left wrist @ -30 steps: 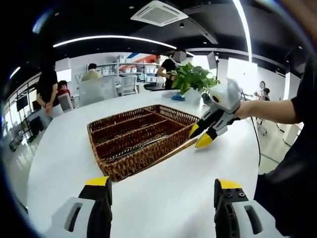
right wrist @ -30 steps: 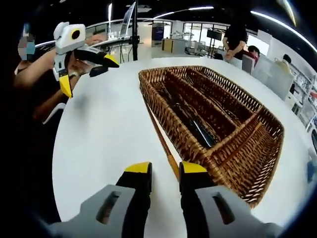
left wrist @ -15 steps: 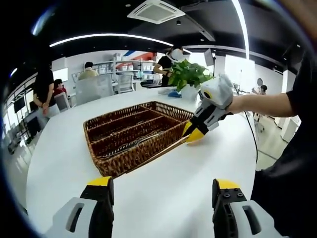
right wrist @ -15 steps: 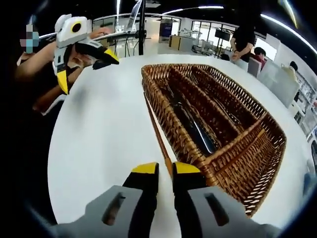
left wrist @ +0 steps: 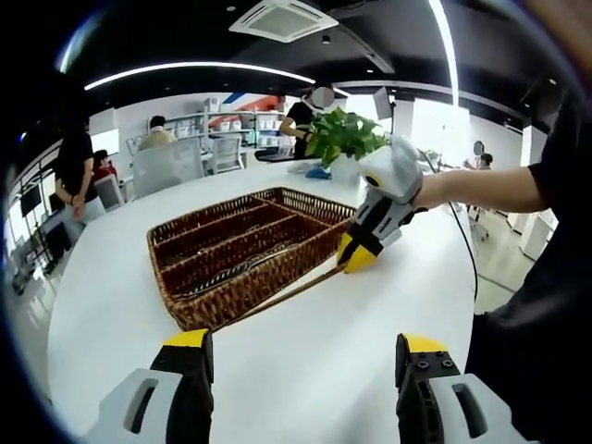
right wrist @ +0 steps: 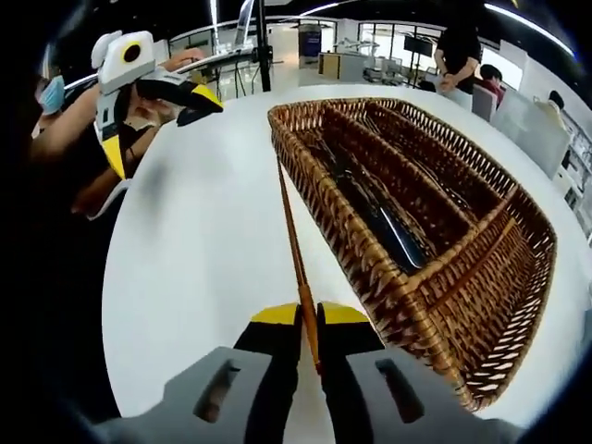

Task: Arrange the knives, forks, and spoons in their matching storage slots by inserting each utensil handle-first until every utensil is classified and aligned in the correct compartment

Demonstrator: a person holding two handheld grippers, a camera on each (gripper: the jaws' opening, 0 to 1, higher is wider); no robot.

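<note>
A brown wicker basket (left wrist: 242,298) (right wrist: 370,266) with long compartments sits on the round white table (left wrist: 314,356). Dark and silver cutlery (right wrist: 375,215) (left wrist: 239,269) lies in its compartments. A thin brown wooden stick (right wrist: 291,236) (left wrist: 287,291) runs along the basket's near wall on the table side. My right gripper (right wrist: 310,319) (left wrist: 356,254) is shut on one end of the stick. My left gripper (left wrist: 305,347) (right wrist: 153,120) hangs open over bare table, well short of the basket, holding nothing.
A potted green plant (left wrist: 347,139) stands behind the basket's far corner. The person's arm (left wrist: 486,190) reaches in from the right. People, chairs and shelves fill the room beyond the table. Bare white tabletop lies between my left gripper and the basket.
My right gripper's jaws have come together on the stick's end; one second ago they stood apart around it. Both views shifted slightly; the left gripper stays open.
</note>
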